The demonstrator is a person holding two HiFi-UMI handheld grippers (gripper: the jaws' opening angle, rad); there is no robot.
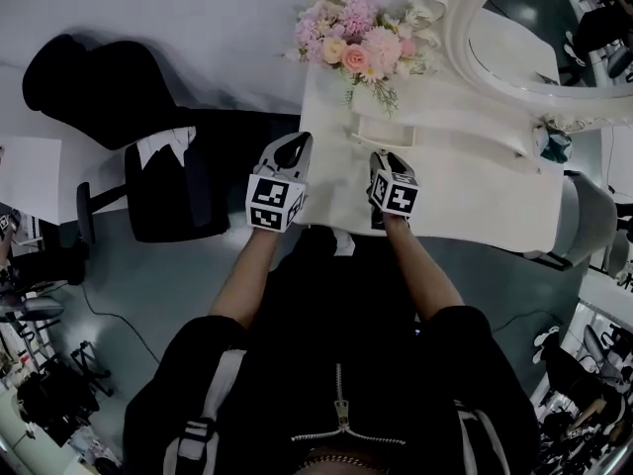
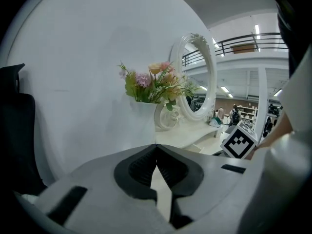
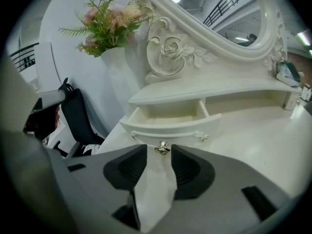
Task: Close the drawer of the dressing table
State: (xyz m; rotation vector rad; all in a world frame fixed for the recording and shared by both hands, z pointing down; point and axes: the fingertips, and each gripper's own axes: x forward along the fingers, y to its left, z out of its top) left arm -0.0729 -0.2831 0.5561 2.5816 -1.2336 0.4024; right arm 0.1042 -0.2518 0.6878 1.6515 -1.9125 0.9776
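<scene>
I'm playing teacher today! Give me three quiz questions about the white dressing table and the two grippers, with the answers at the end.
1. True or false: the drawer of the dressing table is pushed fully shut.
2. What shows just beyond the gap between the right gripper's jaws? A. the drawer's knob B. a comb C. a cup
3. Fill in: the tips of the left gripper's jaws are ___ (apart / together).
Key: 1 false, the drawer stands open. 2 A. 3 together.
</scene>
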